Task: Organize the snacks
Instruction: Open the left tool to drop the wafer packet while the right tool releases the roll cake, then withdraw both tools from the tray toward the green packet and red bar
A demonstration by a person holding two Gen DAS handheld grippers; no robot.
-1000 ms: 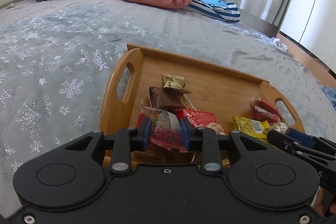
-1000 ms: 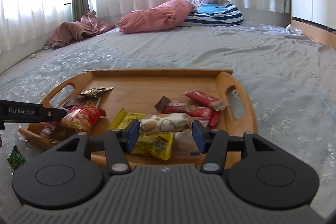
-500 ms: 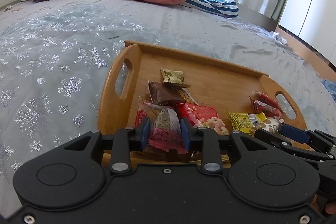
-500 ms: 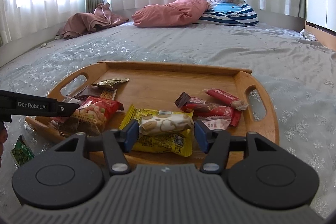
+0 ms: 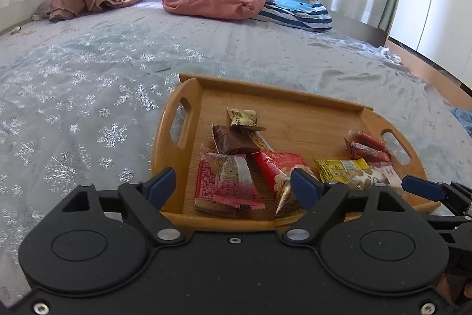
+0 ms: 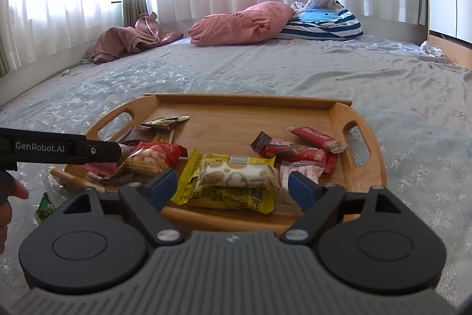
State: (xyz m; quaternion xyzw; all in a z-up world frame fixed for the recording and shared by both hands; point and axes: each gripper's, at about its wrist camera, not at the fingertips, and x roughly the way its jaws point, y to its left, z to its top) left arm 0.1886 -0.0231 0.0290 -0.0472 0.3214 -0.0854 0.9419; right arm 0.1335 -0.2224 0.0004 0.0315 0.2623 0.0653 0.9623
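Note:
A wooden tray [image 5: 309,120] [image 6: 244,120] on the bed holds several wrapped snacks. My left gripper [image 5: 234,186] hovers at the tray's near left corner, its jaws opening; a pink-red packet [image 5: 227,182] lies flat between them, untouched by the pads. My right gripper [image 6: 233,186] is at the near right, jaws opening too, with a white cookie-print bar [image 6: 239,177] lying on a yellow packet [image 6: 227,194] between the pads, free of them. A brown packet [image 5: 234,139], a gold one [image 5: 243,117] and red bars [image 6: 298,152] lie further in.
The bed's grey snowflake cover [image 5: 88,108] stretches all around. A pink pillow [image 6: 242,27], a striped blue cushion [image 6: 324,22] and a brownish cloth [image 6: 132,43] lie at the far side. A green wrapper [image 6: 45,207] sits off the tray, near a hand [image 6: 8,205].
Both grippers went from shut on their snacks to wide open. The pink-red packet and the cookie-print bar now lie on the tray.

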